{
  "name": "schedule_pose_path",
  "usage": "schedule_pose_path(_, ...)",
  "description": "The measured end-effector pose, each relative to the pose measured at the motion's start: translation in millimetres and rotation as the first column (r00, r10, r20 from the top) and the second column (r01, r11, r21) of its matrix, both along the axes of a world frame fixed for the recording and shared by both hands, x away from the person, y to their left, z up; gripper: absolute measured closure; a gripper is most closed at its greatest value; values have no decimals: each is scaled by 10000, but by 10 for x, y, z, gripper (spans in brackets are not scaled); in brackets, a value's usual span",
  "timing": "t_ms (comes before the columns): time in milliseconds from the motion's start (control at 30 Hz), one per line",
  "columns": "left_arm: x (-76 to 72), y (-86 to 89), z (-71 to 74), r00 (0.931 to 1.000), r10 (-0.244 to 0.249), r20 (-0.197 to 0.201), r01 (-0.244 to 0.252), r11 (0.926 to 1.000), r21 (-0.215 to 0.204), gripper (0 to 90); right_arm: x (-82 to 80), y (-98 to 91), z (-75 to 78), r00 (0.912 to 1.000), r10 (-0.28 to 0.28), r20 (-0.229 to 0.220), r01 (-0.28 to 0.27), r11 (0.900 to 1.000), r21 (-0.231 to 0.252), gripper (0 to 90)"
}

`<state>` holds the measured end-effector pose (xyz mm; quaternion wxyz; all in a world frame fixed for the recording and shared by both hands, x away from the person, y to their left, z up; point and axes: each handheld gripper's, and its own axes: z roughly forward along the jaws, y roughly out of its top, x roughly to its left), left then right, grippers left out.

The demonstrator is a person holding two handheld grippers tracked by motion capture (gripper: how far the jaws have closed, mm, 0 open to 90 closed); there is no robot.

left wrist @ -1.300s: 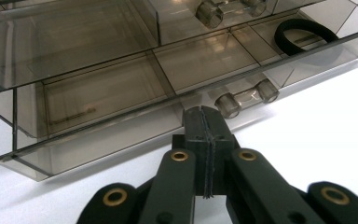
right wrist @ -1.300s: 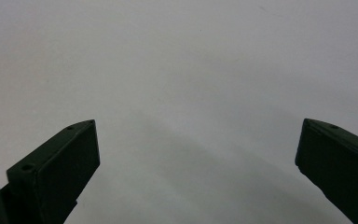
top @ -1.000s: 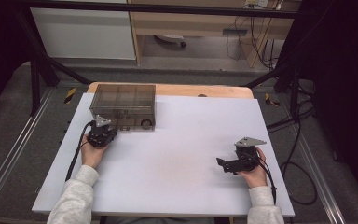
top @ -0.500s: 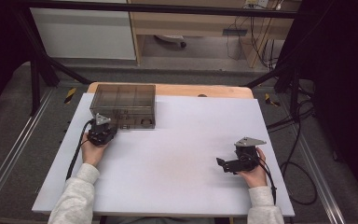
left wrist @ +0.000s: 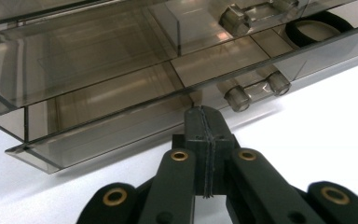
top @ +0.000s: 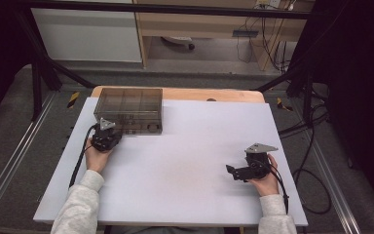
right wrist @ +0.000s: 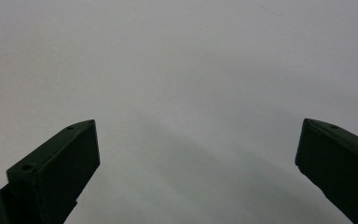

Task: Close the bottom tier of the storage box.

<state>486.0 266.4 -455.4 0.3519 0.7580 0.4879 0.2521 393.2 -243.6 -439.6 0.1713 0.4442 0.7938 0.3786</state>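
Observation:
A smoke-tinted clear drawer box stands at the table's far left. My left gripper sits right in front of the box, its jaws shut with nothing between them. In the left gripper view the shut tips of the left gripper almost touch the front of the lower drawer, just left of its clear two-knob handle. An upper drawer handle and a black ring show through the plastic. My right gripper rests at the table's right, pointing left. The right gripper is open over bare white surface.
The white table top stretches between the two hands. A wooden edge shows behind it. Metal rails run along both sides of the table, and cables lie on the floor at the right.

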Motion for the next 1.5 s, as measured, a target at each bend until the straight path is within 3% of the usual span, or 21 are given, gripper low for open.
schedule_pose_path(1033, 119, -41, 4, 9993, 360, 143, -361, 9993, 109, 900, -1, 0, 2, 10000, -13, 14, 13, 10000, 14, 4)
schedule_pose_path(1500, 103, -49, 11, 9996, 268, 27, -268, 9996, 84, 900, -2, -3, 3, 10000, -6, 28, 6, 10000, 6, 4)
